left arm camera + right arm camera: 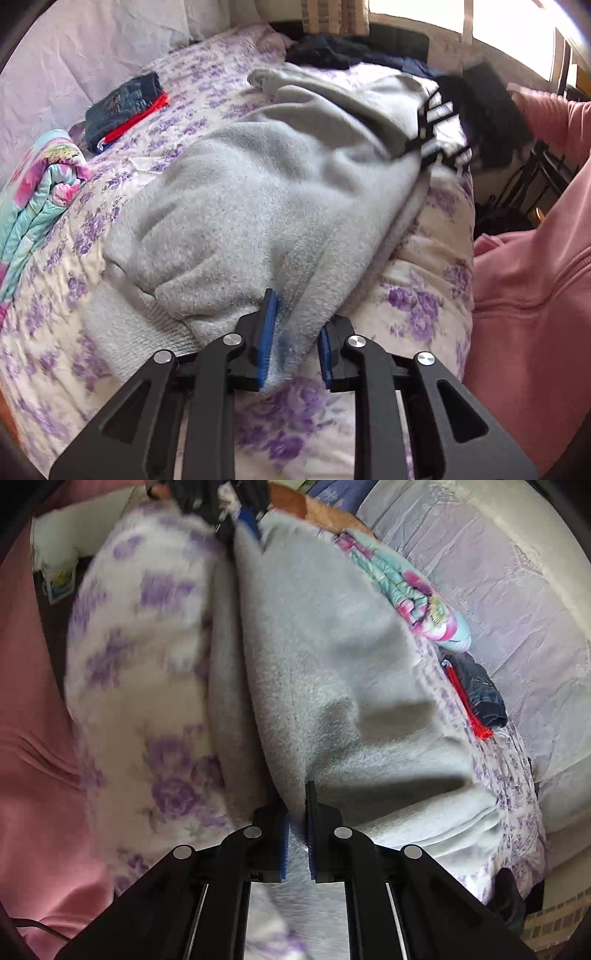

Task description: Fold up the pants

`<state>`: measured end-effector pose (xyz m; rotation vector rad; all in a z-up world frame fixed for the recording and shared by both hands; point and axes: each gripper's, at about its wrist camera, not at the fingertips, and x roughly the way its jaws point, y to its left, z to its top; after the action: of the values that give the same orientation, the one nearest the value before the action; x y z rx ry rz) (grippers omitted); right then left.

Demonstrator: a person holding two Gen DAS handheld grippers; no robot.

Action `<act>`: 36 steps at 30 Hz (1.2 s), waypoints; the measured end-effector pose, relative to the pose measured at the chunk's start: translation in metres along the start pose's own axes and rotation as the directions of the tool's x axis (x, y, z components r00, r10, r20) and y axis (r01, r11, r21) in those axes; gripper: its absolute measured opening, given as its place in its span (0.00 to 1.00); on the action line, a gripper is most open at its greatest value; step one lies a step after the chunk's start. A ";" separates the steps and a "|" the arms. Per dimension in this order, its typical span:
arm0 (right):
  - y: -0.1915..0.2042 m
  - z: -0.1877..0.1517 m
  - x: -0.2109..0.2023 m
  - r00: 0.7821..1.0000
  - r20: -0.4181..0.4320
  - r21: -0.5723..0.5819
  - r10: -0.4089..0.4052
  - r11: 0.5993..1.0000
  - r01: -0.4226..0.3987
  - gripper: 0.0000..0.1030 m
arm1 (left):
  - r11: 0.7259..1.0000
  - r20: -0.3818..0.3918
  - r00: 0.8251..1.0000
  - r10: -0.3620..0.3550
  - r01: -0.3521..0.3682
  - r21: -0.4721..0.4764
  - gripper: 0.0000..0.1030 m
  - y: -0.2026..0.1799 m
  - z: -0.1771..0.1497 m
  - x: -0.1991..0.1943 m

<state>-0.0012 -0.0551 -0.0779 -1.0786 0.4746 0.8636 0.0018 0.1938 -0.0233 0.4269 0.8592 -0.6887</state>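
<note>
Two grippers, our left (297,332) and right (295,825), each clamp grey fleece pants (266,192) lying mid-frame on the floral bedspread (417,302).

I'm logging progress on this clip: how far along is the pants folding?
Early-to-mid. The grey fleece pants already lie doubled over on the floral bedsheet, though rumpled. Left gripper and right gripper each pinch an edge. Flattening and the remaining folds are left.
</note>
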 end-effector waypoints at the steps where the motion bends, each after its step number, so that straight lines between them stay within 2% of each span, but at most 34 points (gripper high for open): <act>1: 0.006 -0.002 0.001 0.999 0.028 -0.003 -0.043 0.999 0.043 0.10 | 1.000 0.016 1.000 0.003 -0.003 -0.026 0.22 0.001 -0.002 -0.002; 3: 0.003 -0.001 -0.002 0.998 0.035 0.042 -0.058 0.998 0.056 0.12 | 0.995 0.024 1.000 -0.005 0.007 -0.102 0.25 0.003 -0.002 -0.009; 5: -0.011 -0.002 -0.012 0.998 0.043 0.143 -0.038 0.989 0.031 0.24 | 0.992 0.022 1.000 0.009 -0.006 -0.127 0.47 -0.001 0.001 -0.020; 6: -0.020 -0.004 -0.019 0.998 0.058 0.196 -0.024 0.980 0.012 0.41 | 0.991 0.035 0.999 0.039 -0.034 -0.129 0.70 -0.007 0.003 -0.030; 7: -0.032 -0.007 -0.029 0.995 0.098 0.268 0.012 0.963 -0.038 0.60 | 0.988 0.072 0.992 0.107 -0.097 -0.123 0.89 -0.015 0.008 -0.044; 8: -0.045 -0.010 -0.040 0.988 0.149 0.341 0.033 0.936 -0.083 0.63 | 0.985 0.119 0.982 0.148 -0.134 -0.112 0.93 -0.024 0.013 -0.057; 9: -0.059 -0.014 -0.050 0.980 0.192 0.404 0.042 0.907 -0.118 0.63 | 0.985 0.162 0.975 0.153 -0.137 -0.104 0.93 -0.030 0.016 -0.067; 11: -0.095 -0.019 -0.065 0.966 0.255 0.536 0.038 0.826 -0.174 0.65 | 0.988 0.278 0.951 0.135 -0.107 -0.116 0.94 -0.043 0.029 -0.089; 13: -0.132 -0.022 -0.069 0.959 0.282 0.633 -0.010 0.753 -0.178 0.73 | 0.986 0.370 0.921 0.118 -0.064 -0.156 0.95 -0.054 0.046 -0.091; 15: -0.166 -0.022 -0.064 0.960 0.273 0.717 -0.055 0.678 -0.165 0.78 | 0.980 0.419 0.906 0.060 0.025 -0.196 0.95 -0.060 0.065 -0.074; 17: -0.206 -0.022 -0.043 0.972 0.224 0.785 -0.070 0.604 -0.137 0.81 | 0.949 0.415 0.910 -0.020 0.147 -0.278 0.95 -0.061 0.086 -0.035; 18: -0.224 -0.023 -0.029 0.983 0.170 0.820 -0.069 0.563 -0.102 0.82 | 0.913 0.379 0.923 -0.068 0.211 -0.349 0.95 -0.059 0.096 -0.005; 20: -0.261 -0.020 0.008 0.998 0.032 0.876 -0.055 0.483 -0.001 0.82 | 0.833 0.321 0.936 -0.144 0.290 -0.472 0.95 -0.054 0.104 0.045; 21: -0.273 -0.017 0.028 0.998 -0.050 0.883 -0.036 0.466 0.061 0.82 | 0.788 0.289 0.940 -0.181 0.315 -0.529 0.95 -0.053 0.105 0.069; 22: -0.286 -0.013 0.052 0.991 -0.131 0.877 -0.005 0.465 0.118 0.82 | 0.744 0.261 0.943 -0.206 0.324 -0.584 0.95 -0.053 0.104 0.096; 23: -0.293 -0.017 0.066 0.984 -0.174 0.879 0.034 0.456 0.140 0.82 | 0.738 0.239 0.953 -0.188 0.298 -0.606 0.95 -0.055 0.100 0.108; 24: -0.297 -0.018 0.085 0.972 -0.219 0.877 0.082 0.453 0.159 0.82 | 0.759 0.225 0.964 -0.139 0.250 -0.602 0.95 -0.059 0.099 0.115; 25: -0.300 -0.018 0.105 0.953 -0.278 0.866 0.124 0.462 0.193 0.82 | 0.804 0.214 0.974 -0.078 0.188 -0.564 0.95 -0.072 0.100 0.118; 27: -0.297 -0.023 0.130 0.914 -0.368 0.838 0.169 0.486 0.247 0.82 | 0.855 0.189 0.982 -0.008 0.105 -0.509 0.95 -0.090 0.102 0.121; 28: -0.295 -0.026 0.142 0.894 -0.402 0.828 0.200 0.495 0.262 0.82 | 0.869 0.188 0.982 0.016 0.080 -0.488 0.95 -0.095 0.102 0.123; 29: -0.292 -0.029 0.154 0.872 -0.430 0.820 0.233 0.504 0.270 0.81 | 0.874 0.194 0.981 0.022 0.075 -0.480 0.95 -0.098 0.101 0.124; 31: -0.288 -0.036 0.167 0.851 -0.456 0.816 0.261 0.503 0.284 0.80 | 0.865 0.213 0.977 0.003 0.104 -0.490 0.95 -0.094 0.096 0.122; 33: -0.283 -0.042 0.171 0.845 -0.452 0.827 0.286 0.488 0.277 0.79 | 0.861 0.232 0.973 -0.009 0.126 -0.493 0.95 -0.093 0.094 0.119; 36: -0.276 -0.051 0.171 0.850 -0.438 0.838 0.294 0.476 0.268 0.70 | 0.864 0.240 0.971 -0.008 0.128 -0.487 0.95 -0.090 0.094 0.117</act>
<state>0.3251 -0.0936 -0.0652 -0.2709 1.2598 0.1740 0.0435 0.0303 -0.0679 -0.1531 0.7981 -0.5398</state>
